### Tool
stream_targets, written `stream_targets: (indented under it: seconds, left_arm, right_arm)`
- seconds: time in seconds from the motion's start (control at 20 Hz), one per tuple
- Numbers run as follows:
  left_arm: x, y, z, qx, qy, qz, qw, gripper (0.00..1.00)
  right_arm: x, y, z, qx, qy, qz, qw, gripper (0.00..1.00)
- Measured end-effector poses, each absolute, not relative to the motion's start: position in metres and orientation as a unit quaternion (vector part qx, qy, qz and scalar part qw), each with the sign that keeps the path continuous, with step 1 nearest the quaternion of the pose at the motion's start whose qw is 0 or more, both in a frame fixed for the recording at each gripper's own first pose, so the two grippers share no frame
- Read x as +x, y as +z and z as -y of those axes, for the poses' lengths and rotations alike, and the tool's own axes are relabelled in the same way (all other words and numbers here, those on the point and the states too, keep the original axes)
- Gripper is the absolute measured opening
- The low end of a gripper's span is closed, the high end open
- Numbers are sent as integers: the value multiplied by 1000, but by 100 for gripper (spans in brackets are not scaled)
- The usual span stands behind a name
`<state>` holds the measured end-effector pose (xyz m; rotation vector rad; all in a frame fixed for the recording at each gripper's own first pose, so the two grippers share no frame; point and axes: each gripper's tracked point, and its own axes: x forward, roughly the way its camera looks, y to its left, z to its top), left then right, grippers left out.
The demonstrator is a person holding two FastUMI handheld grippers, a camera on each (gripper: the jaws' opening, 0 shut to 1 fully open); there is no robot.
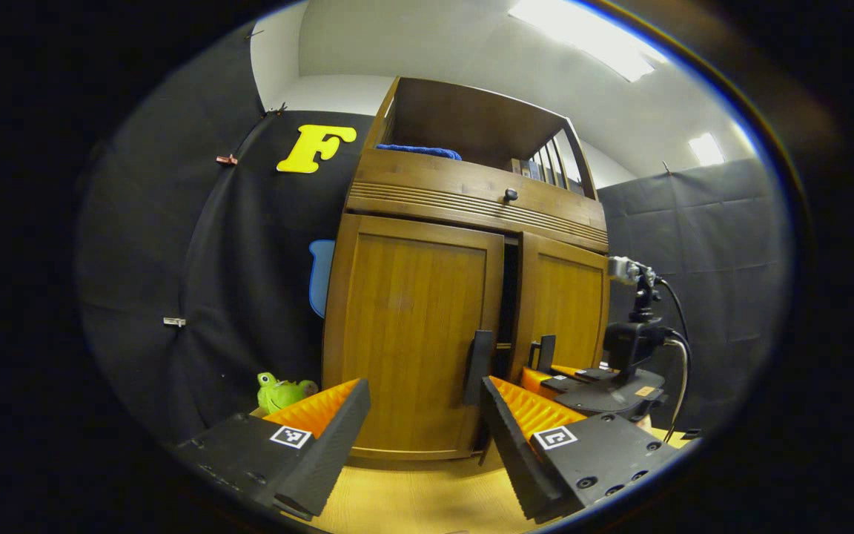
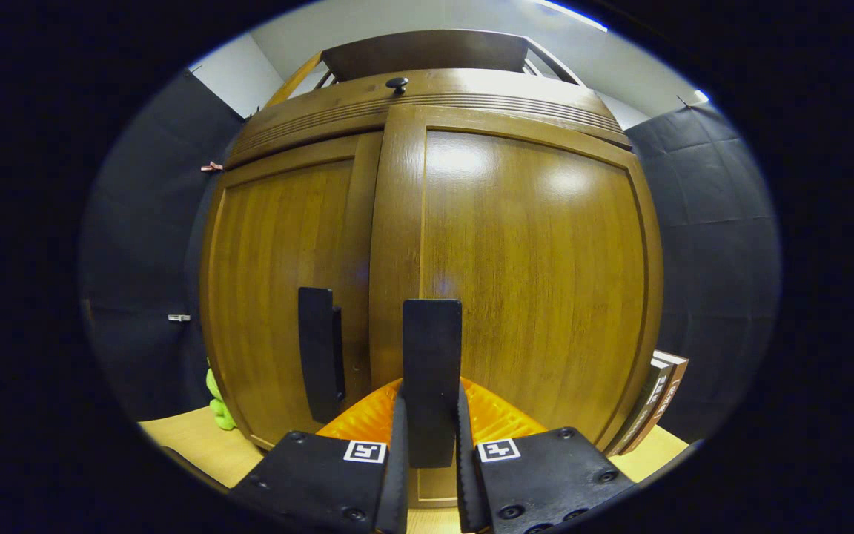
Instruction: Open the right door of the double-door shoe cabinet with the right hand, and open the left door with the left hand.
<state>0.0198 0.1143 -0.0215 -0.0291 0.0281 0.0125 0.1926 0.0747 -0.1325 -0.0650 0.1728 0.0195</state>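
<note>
1. We have the right tongs [image 2: 431, 437] clamped on the right door's black handle [image 2: 431, 371]; judging by the gap in the left gripper view, that door is just cracked.
2. Left tongs [image 1: 419, 437] gape open, short of the left door handle [image 1: 480, 367].
3. Next: swing right door [image 2: 538, 282] outward.
4. Cabinet [image 1: 427, 297] on the table [image 1: 412, 504]: glossy brown wood, flat bar handles.

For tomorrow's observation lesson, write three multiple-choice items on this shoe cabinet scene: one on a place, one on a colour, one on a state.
1. Where is the green toy?
A. left of the cabinet
B. on its top shelf
C. between the doors

2. What colour are the door handles?
A. silver
B. black
C. white

3. What is the right gripper doing?
A. hanging open
B. shut on the right door handle
C. holding a book

Answers: 1 A, it sits by the cabinet's left foot; 2 B, both handles are black; 3 B, both fingers press the handle.
</note>
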Motion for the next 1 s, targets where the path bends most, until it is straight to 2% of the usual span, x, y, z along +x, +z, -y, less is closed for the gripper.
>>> stream_targets:
  seconds: [0.05,0.1,0.15,0.3,0.35,0.4,0.45,0.6,0.65,0.95,1.0]
  left_arm:
    - [18,-20,-110,-13,6,-14,1000,93]
    - [17,-20,-108,-13,7,-14,1000,93]
    - [15,-18,-105,-12,7,-13,1000,93]
    - [7,-10,-91,-14,3,-3,1000,93]
    - [5,-6,-87,-15,3,1,1000,93]
    - [2,-5,-84,-15,3,4,1000,93]
    - [0,-3,-81,-15,3,5,1000,93]
    - [-4,-4,-72,-15,5,7,1000,93]
    - [-3,-3,-68,-16,3,7,1000,93]
    - [-4,-4,-37,-15,-14,4,1000,93]
    - [-3,-6,-31,-14,-19,4,1000,93]
  right_arm:
    - [185,-129,-72,-36,15,-85,996,26]
    - [177,-127,-70,-36,19,-87,995,30]
    - [169,-124,-68,-34,25,-88,995,26]
    - [144,-113,-57,-27,42,-92,994,26]
    - [137,-110,-53,-26,45,-93,994,30]
    - [129,-108,-48,-26,46,-93,994,26]
    - [120,-105,-44,-25,47,-91,994,30]
    - [98,-99,-23,-23,45,-92,994,25]
    - [93,-96,-18,-23,44,-92,995,30]
    - [67,-85,7,-28,35,-94,995,30]
    - [64,-83,13,-29,33,-93,995,25]
